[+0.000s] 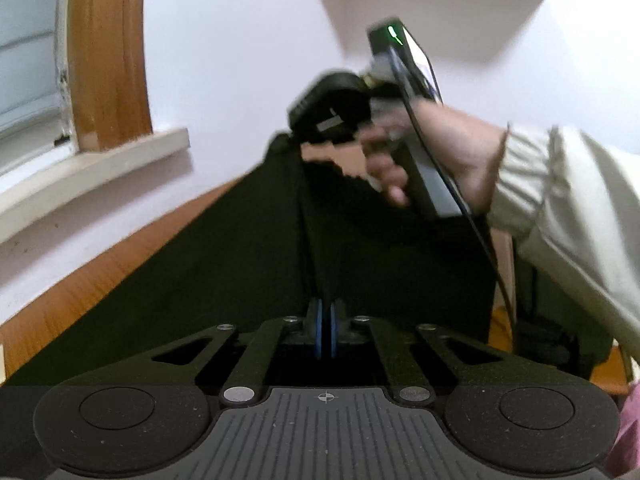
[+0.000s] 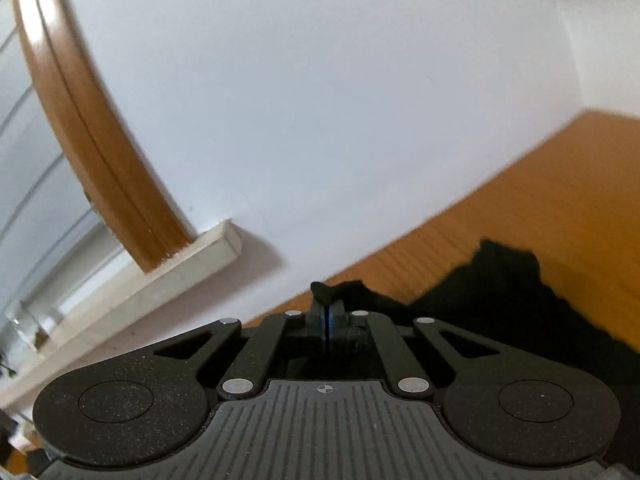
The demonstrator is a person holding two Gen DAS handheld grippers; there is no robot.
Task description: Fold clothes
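A black garment [image 1: 240,248] is stretched in the air between both grippers. My left gripper [image 1: 326,334] is shut on one edge of it, with the cloth running away from the blue pads. At the far end of the cloth in the left wrist view is the right gripper device [image 1: 332,114], held by a person's hand [image 1: 436,152] in a beige sleeve. In the right wrist view my right gripper [image 2: 327,320] is shut on a corner of the black garment [image 2: 500,300], and the rest hangs to the right over the wooden table [image 2: 560,184].
A white wall [image 2: 320,100] stands behind the table. At the left is a wooden window frame [image 1: 108,52] with a pale sill [image 1: 100,168]. A black cable [image 1: 448,184] runs down from the right gripper device. Something pink [image 1: 628,432] shows at the lower right edge.
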